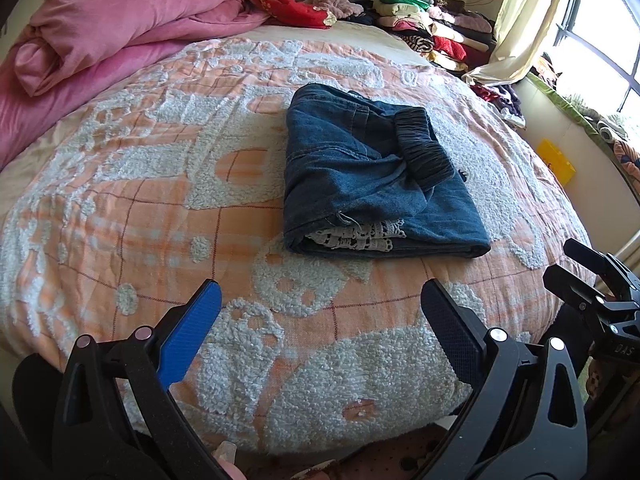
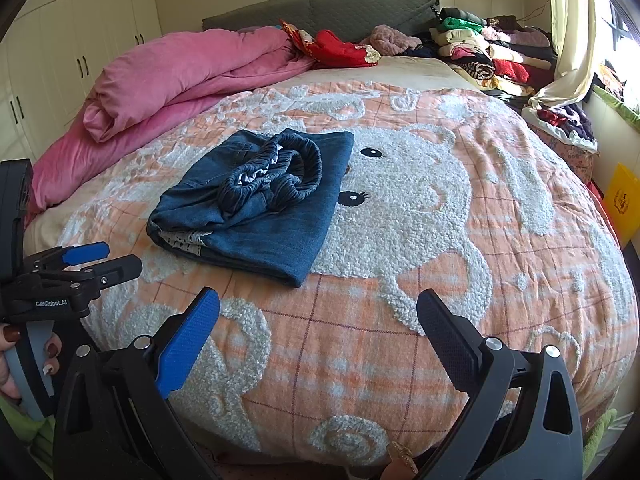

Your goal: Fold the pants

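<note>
Blue denim pants (image 1: 352,176) lie folded into a compact bundle in the middle of the bed, with the dark elastic waistband (image 1: 424,144) on top and white lace trim showing at the near edge. In the right wrist view the pants (image 2: 280,220) sit left of centre. My left gripper (image 1: 320,292) is open and empty, hovering over the quilt short of the bundle's near edge. My right gripper (image 2: 318,298) is also open and empty, near the bed's front edge, to the right of the pants. Each gripper shows in the other's view: the left gripper (image 2: 124,255), the right gripper (image 1: 558,260).
An orange checked quilt (image 2: 440,240) with fluffy white patterns covers the bed. A pink duvet (image 1: 120,28) is bunched at the back left. Stacked clothes (image 2: 480,56) lie at the back right by a curtain (image 2: 568,60). A yellow object (image 1: 556,160) stands beside the bed on the right.
</note>
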The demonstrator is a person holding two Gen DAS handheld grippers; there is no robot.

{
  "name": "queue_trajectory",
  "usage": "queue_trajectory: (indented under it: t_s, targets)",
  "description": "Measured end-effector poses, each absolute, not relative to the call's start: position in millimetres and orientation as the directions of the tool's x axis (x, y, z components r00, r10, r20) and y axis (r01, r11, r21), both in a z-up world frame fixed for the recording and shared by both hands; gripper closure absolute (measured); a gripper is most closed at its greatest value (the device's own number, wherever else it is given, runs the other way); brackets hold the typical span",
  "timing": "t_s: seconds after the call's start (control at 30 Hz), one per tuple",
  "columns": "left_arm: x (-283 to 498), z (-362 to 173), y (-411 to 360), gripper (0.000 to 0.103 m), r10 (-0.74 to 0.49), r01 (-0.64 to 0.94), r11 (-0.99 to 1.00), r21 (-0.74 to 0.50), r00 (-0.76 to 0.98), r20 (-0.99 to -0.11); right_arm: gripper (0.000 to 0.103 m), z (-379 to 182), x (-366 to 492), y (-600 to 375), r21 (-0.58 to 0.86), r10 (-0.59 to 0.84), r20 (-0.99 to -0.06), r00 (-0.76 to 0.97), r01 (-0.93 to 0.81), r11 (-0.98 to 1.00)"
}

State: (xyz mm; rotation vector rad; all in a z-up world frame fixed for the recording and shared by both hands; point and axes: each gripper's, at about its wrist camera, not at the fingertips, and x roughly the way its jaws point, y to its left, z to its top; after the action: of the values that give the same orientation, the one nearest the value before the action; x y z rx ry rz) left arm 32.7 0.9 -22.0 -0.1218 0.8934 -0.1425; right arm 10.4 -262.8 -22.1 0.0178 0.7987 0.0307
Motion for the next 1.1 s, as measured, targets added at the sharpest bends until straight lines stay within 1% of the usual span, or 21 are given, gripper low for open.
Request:
queue_trajectory:
  t_s: [1.1]
  targets:
    - [31.4,-20.0,1.4,0.009,-0.172,0.071,0.984,-0.164,0.619,-0.766,0.004,-21.5,9.5,-262.2,0.025,0.032,-0.716,0.698,-0.019,0.999]
